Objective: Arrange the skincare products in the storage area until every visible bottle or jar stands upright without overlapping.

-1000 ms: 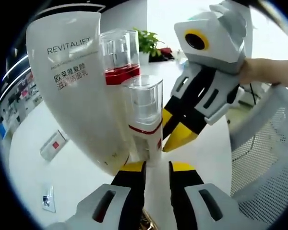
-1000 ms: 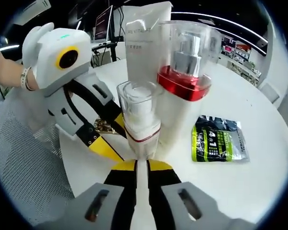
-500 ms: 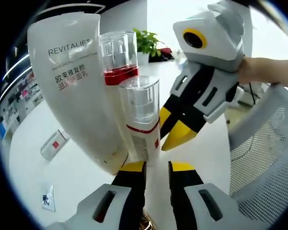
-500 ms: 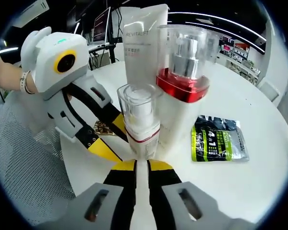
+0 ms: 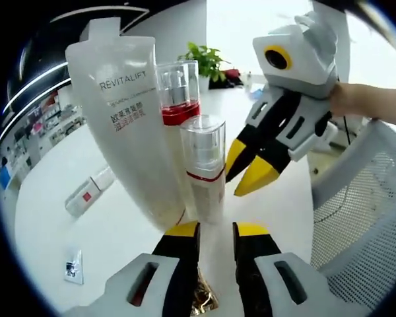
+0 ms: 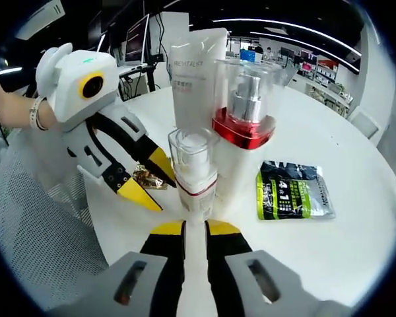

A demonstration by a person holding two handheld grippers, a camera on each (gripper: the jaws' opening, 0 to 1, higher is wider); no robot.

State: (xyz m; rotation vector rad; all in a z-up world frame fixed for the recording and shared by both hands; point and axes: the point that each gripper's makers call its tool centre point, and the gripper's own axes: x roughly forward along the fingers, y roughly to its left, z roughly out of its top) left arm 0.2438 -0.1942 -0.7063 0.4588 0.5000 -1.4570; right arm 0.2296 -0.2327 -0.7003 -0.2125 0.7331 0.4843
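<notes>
On the glossy white table (image 6: 356,264), a matte REVITALIFT tube (image 5: 129,112) and two clear-capped pump bottles (image 5: 204,165) stand upright, clustered. Left tool (image 5: 216,229) and right tool (image 6: 195,228) sit released, jaws slightly parted, grasping nothing

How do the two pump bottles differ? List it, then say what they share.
Height: the red-collared bottle rises well above the small bottle. Collar: the red-collared bottle has a thick red collar under its cap, while the small bottle has only a thin red line. Place: in the left gripper view the small bottle stands nearer, the red-collared bottle behind it. Shared: both stand upright with clear caps on white bodies.
</notes>
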